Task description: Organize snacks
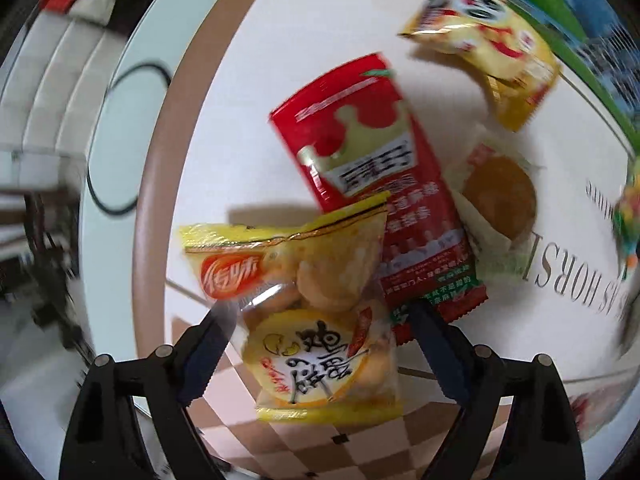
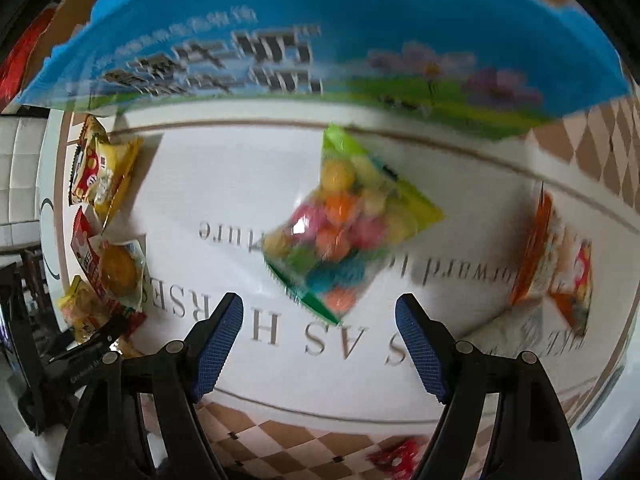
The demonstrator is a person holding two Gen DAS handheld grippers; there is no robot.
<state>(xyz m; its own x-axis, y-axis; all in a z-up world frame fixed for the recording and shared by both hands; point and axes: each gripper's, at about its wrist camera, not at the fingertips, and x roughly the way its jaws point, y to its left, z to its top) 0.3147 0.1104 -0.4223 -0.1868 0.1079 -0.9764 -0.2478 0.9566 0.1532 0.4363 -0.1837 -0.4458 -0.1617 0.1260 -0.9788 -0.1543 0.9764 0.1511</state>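
Observation:
A yellow egg-biscuit bag [image 1: 320,320] lies between the fingers of my left gripper [image 1: 319,308], partly on top of a long red packet [image 1: 372,168]. The left finger [image 1: 208,344] touches the bag's clear edge; the right one [image 1: 436,344] stands just off it, over the red packet. The jaws are wide open. My right gripper [image 2: 319,301] hangs open and empty above the white lettered mat [image 2: 240,184]. A clear bag of coloured candy balls [image 2: 340,228] lies just ahead of its fingertips, its lower corner reaching between them.
A blue-and-green box [image 2: 320,40] stands along the mat's far side. Near the red packet lie a round cake in clear wrap [image 1: 500,196] and a yellow packet [image 1: 492,48]. Orange packets [image 2: 540,252] lie at the right. The round table's edge [image 1: 108,160] is at the left.

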